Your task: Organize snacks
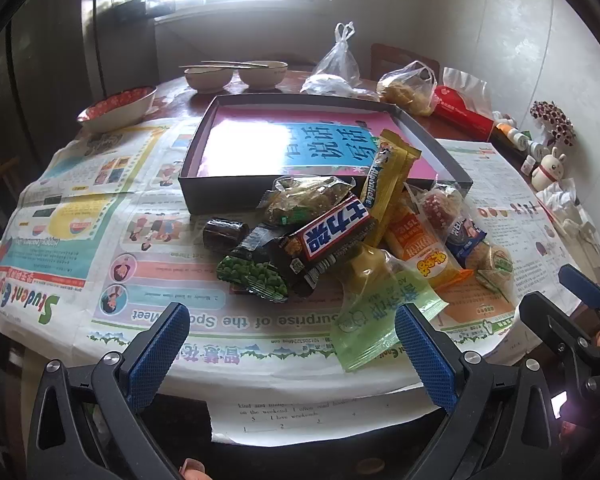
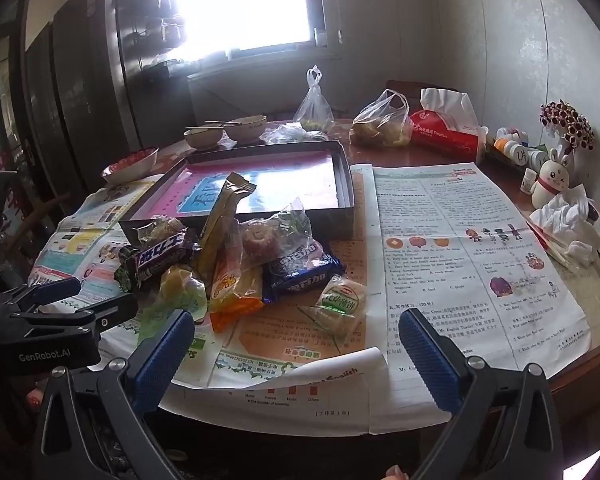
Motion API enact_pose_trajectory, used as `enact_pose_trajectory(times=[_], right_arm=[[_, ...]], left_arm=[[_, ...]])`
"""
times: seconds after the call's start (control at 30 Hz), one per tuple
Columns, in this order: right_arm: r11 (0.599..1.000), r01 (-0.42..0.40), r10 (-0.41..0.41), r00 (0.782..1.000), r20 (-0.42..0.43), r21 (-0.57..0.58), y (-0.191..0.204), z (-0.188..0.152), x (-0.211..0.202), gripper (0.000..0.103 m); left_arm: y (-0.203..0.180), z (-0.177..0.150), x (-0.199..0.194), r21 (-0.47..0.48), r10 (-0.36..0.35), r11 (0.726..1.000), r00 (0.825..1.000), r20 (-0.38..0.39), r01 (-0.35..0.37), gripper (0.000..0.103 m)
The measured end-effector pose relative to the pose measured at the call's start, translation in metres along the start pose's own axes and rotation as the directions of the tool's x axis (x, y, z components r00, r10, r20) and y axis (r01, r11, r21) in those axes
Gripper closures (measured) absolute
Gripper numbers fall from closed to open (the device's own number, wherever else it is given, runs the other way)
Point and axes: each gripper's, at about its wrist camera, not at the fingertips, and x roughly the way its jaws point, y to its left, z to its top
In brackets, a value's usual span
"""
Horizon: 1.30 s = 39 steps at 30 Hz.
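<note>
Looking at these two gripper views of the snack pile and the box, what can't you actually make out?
- Box floor: left wrist view, window glare whitens part of the print.
- Snack pile: both views, lower packets are covered by the chocolate bar and the yellow packet.
- Bowls: both views, rims hide any contents.
- Small bottles: right wrist view, labels too small to read.

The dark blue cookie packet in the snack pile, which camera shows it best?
The right wrist view: the dark blue cookie packet lies there nearly whole, lettering facing the camera. In the left wrist view, only one end peeks out behind the orange wrapper.
</note>
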Motion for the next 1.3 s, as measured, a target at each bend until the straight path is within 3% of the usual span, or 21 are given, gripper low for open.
enact_pose_trajectory(times=[1.3], right_arm=[[1.000,-0.001,0.001,1.000,-0.005,0.005,-0.0001,-0.0024,-0.0004,0.000]], left_arm=[[-0.0025,-0.0040,-0.0008,0.010,-0.033,0.999,0.999,-0.007,0.033,0.001]])
